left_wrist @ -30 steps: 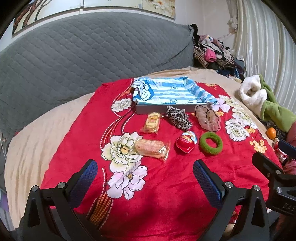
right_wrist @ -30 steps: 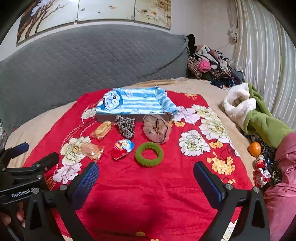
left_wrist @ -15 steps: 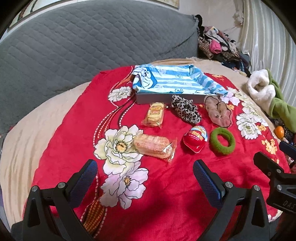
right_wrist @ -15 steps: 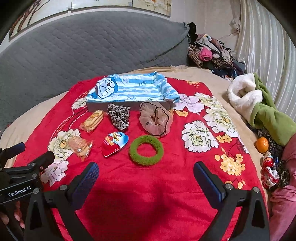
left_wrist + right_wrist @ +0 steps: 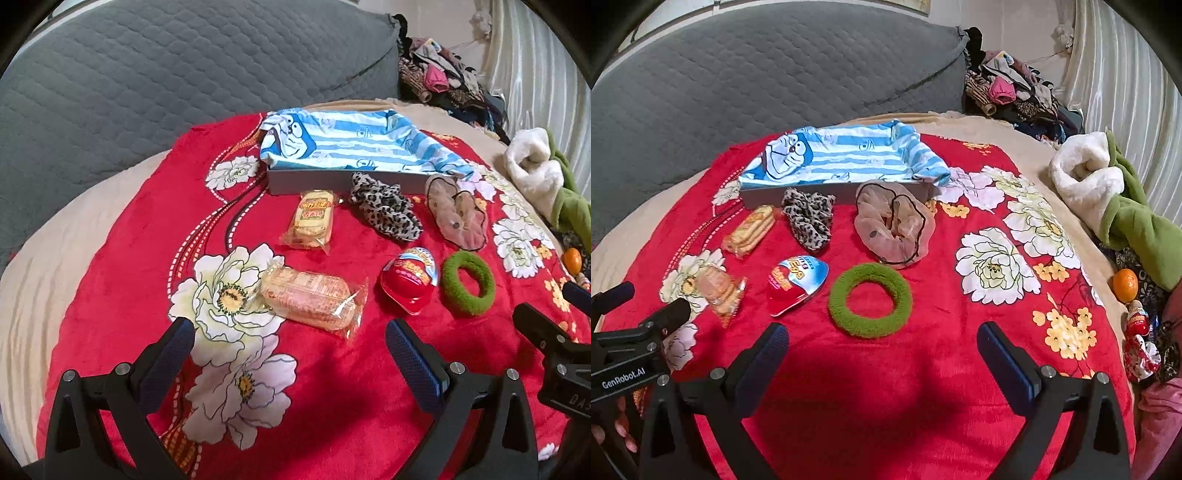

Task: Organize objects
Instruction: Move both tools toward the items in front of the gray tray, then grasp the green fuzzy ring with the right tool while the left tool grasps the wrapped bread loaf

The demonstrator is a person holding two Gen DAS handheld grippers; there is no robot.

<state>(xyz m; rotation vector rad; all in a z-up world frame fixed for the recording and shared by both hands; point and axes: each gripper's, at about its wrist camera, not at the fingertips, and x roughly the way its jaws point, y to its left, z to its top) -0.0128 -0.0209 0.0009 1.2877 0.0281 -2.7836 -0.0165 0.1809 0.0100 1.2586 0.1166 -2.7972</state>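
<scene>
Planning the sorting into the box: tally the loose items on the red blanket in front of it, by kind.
Hair scrunchies: 3 — leopard-print scrunchie, sheer beige scrunchie, green scrunchie
Wrapped biscuit packs: 2 — far biscuit pack, near biscuit pack
Chocolate surprise egg: 1 —
Total: 6

Black tongs, seemingly blue-padded fingers

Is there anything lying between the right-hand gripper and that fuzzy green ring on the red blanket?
Nothing visible. The right gripper is open and empty, and the fuzzy green ring lies just ahead of its fingertips, with only bare red floral blanket between them. The red egg-shaped toy pack lies beside the ring on its left, apart from it.
</scene>
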